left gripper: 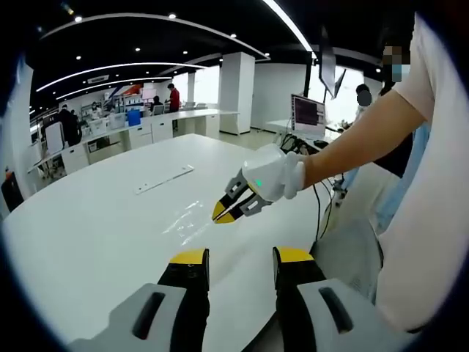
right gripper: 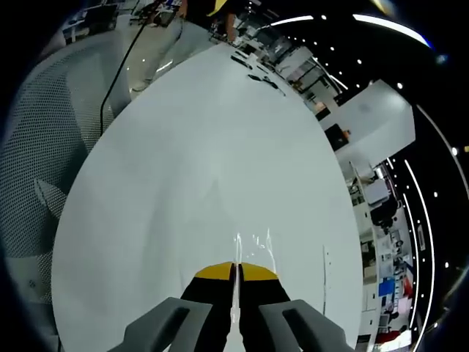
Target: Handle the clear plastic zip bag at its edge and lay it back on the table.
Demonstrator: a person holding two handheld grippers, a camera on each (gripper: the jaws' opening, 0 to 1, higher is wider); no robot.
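The clear plastic zip bag (left gripper: 187, 220) lies on the white table (left gripper: 95, 227), showing mostly as glints. My right gripper (left gripper: 222, 213), held by a white-gloved hand (left gripper: 278, 174), comes in from the right with its yellow tips together at the bag's near edge. In the right gripper view, my right gripper (right gripper: 235, 271) is shut with a thin film of the bag (right gripper: 258, 246) running between its jaws. My left gripper (left gripper: 242, 257) stands open just short of the bag, with nothing between its fingers.
A long white strip (left gripper: 165, 180) lies farther out on the table. A monitor (left gripper: 308, 114) and cables sit at the far right end. A mesh chair (right gripper: 44, 147) stands beside the table edge. Desks and people fill the background.
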